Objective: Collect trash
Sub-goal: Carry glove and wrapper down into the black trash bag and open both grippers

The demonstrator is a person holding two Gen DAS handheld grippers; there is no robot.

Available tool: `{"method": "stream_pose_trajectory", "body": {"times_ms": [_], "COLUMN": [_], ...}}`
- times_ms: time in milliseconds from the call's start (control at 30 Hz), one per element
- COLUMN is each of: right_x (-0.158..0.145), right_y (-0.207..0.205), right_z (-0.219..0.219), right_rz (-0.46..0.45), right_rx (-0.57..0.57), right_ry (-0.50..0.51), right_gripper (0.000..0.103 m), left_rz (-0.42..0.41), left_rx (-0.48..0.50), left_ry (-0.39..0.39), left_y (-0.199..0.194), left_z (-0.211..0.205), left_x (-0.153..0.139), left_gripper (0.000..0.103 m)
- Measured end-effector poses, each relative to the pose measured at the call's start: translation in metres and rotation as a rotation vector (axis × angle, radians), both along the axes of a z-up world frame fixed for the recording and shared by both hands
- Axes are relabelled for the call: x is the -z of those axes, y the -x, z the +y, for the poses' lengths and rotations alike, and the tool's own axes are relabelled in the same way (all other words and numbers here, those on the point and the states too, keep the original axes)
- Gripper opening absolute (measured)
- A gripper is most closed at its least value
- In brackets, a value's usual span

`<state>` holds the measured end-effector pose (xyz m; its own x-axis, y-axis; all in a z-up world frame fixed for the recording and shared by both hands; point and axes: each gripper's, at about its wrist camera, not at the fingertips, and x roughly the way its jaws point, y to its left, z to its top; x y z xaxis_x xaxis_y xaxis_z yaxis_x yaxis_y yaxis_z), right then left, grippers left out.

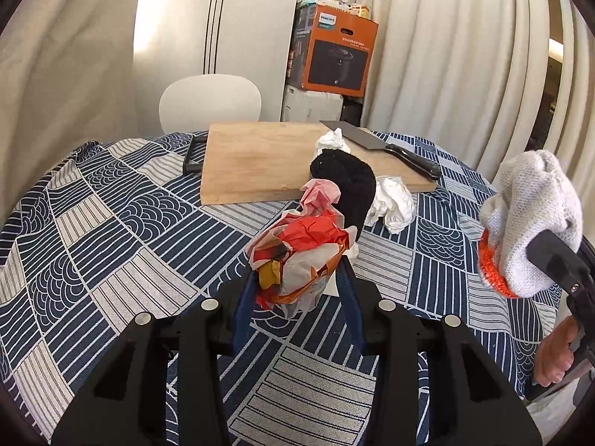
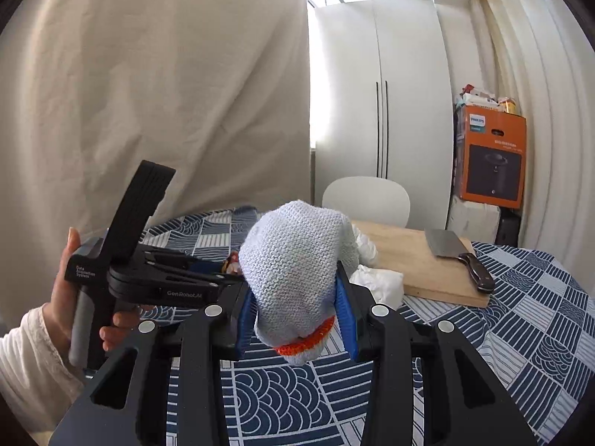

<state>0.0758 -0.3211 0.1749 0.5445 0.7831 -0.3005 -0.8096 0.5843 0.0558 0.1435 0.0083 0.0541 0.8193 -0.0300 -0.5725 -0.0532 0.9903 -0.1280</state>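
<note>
A crumpled red-and-white wrapper (image 1: pixel 297 256) is clamped between the blue pads of the left gripper (image 1: pixel 299 278), raised just above the patterned tablecloth (image 1: pixel 111 223). Just behind it a black sock (image 1: pixel 349 189) is draped at the near edge of a wooden board (image 1: pixel 260 160), with white tissue wads (image 1: pixel 394 204) beside it. A cleaver (image 1: pixel 383 145) is laid across the board's far right corner. A white knitted glove (image 2: pixel 297 271) with an orange cuff is gripped in the right gripper (image 2: pixel 297 308), held off the table, to the right of the wrapper.
</note>
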Motion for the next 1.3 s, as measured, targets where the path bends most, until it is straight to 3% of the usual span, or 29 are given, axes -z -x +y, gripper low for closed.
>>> {"method": "stream_pose_trajectory", "body": {"times_ms": [367,633,867,1100,1300], "right_x": [0.000,-0.007,-0.001,0.019,0.043], "right_y": [0.004,0.027,0.061,0.094,0.112], "right_z": [-0.010,-0.026,-0.044,-0.062,-0.080], "right_rz": [0.011,-0.006,-0.011,-0.022,0.020], "right_rx": [0.056,0.049,0.013,-0.037,-0.081], "right_ry": [0.004,-0.014,-0.039,-0.026,-0.020], "right_gripper": [0.035,0.035,0.035,0.035,0.035], "left_rz": [-0.094,-0.170,-0.187,-0.249,-0.281], "left_rx": [0.048,0.060,0.068,0.185,0.260], "left_ry": [0.008,-0.075,-0.145,-0.100,-0.116], "left_y": [0.029,0.071,0.106,0.148,0.181], "left_z": [-0.004,-0.015,-0.027,-0.038,-0.054], "left_x": [-0.011,-0.023,-0.011,-0.001,0.013], "left_gripper": [0.043,0.043,0.043,0.043,0.043]}}
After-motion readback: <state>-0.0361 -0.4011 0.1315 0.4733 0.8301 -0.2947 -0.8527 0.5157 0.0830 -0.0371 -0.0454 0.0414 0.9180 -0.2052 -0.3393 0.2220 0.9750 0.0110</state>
